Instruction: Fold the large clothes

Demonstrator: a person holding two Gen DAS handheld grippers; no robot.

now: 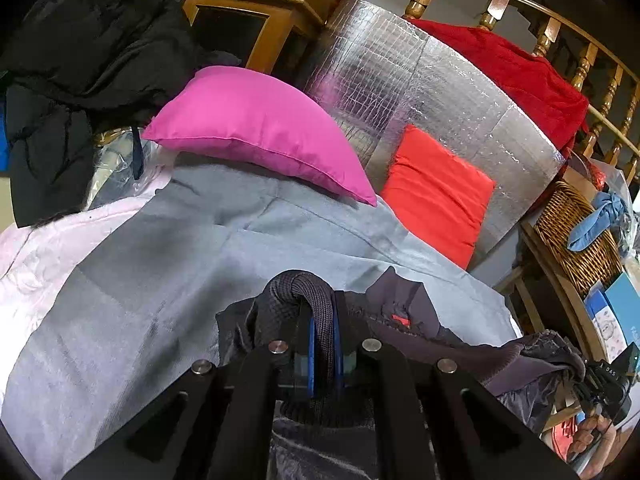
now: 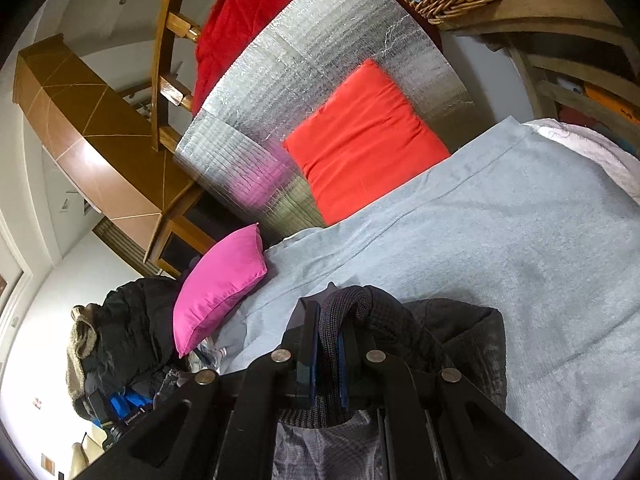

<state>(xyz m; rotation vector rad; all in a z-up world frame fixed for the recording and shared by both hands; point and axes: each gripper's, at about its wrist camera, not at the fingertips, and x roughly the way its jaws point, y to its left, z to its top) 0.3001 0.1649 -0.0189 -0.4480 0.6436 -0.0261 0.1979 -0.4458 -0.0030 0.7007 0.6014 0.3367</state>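
I see soft even indoor light, glare on foil panel, fisheye bending railing, dark vignetted corners, slight blur near far edges.

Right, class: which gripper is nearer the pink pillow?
Left. The left gripper faces the pink pillow just ahead across the grey blanket; the right gripper sits farther off, with the pillow away to its side.

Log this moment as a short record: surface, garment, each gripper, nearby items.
surface: grey blanket spread flat
garment: dark jacket, bunched at the near edge of the blanket
left gripper: shut on the jacket's ribbed knit edge
right gripper: shut on the jacket's ribbed knit edge
nearby: pink pillow, orange cushion, silver foil panel, wicker basket
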